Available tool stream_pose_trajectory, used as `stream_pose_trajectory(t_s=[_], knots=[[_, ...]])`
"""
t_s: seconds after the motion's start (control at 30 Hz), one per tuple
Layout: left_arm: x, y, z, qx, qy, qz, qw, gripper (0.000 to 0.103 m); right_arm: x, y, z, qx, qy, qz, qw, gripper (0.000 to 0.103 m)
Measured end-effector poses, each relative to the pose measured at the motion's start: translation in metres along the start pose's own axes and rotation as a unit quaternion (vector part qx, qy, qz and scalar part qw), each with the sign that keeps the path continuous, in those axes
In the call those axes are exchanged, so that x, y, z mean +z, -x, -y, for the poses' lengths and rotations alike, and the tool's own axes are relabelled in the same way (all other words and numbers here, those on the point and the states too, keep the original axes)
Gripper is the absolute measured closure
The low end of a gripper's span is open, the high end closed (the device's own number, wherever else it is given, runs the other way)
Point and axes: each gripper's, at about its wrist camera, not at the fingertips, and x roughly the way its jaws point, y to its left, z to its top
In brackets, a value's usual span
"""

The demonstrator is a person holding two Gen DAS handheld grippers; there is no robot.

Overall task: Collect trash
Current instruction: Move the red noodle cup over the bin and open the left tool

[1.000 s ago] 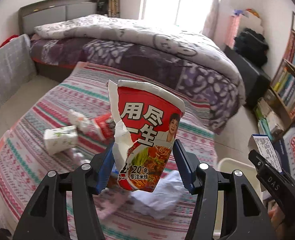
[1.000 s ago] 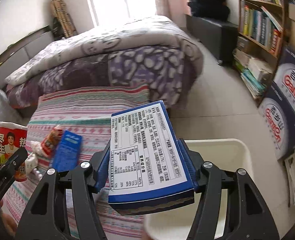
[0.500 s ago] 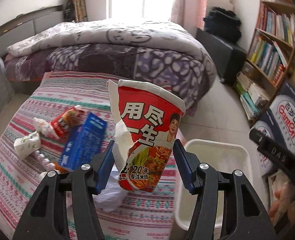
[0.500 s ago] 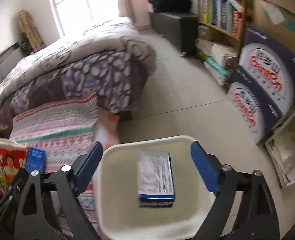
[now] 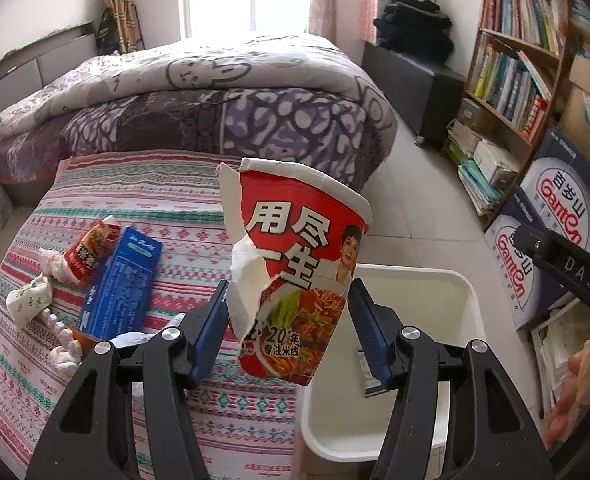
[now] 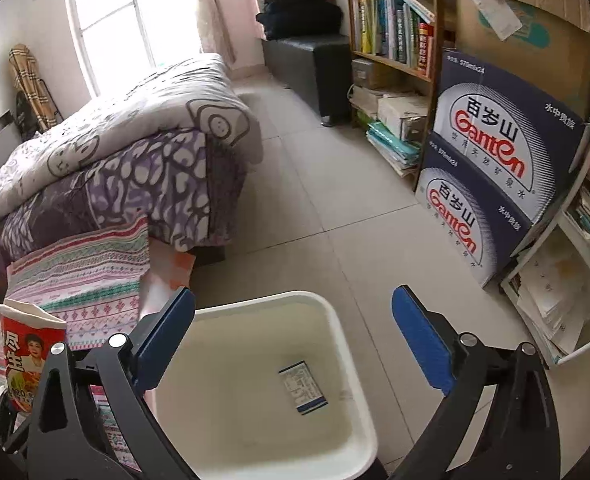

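My left gripper (image 5: 289, 328) is shut on a torn red noodle cup (image 5: 295, 276) and holds it above the striped table edge, beside the white bin (image 5: 461, 292). The cup also shows in the right wrist view (image 6: 27, 356). My right gripper (image 6: 293, 340) is open and empty above the white bin (image 6: 335, 312). A blue-and-white box (image 6: 303, 387) lies on the bin's bottom. On the striped cloth (image 5: 167, 196) lie a blue box (image 5: 121, 286), a red wrapper (image 5: 89, 252) and crumpled white paper (image 5: 29, 304).
A bed with a purple patterned quilt (image 5: 223, 120) stands behind the table. A bookshelf (image 6: 391, 24) and stacked Ganten cartons (image 6: 491, 160) line the right wall. Tiled floor (image 6: 335, 200) lies between bed and shelf. The other gripper's black body (image 5: 567, 276) shows at right.
My right gripper opened and the blue-and-white box dropped into the bin, where it now lies. My left gripper carried the noodle cup rightward toward the bin.
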Motion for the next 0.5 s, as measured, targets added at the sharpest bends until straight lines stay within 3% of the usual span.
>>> stream_pose_trajectory(t_s=[0.1, 0.23, 0.5], knots=[[-0.002, -0.004, 0.012, -0.004, -0.015, -0.008, 0.9998, 0.04, 0.0, -0.001, 0.008, -0.004, -0.006, -0.001, 1.0, 0.008], [-0.006, -0.008, 0.025, -0.006, -0.035, -0.015, 0.9993, 0.021, 0.002, -0.003, 0.018, -0.01, -0.017, -0.003, 1.0, 0.007], [-0.01, -0.014, 0.026, -0.002, -0.045, -0.03, 0.9985, 0.018, 0.001, -0.005, 0.019, -0.006, -0.027, -0.005, 1.0, 0.007]])
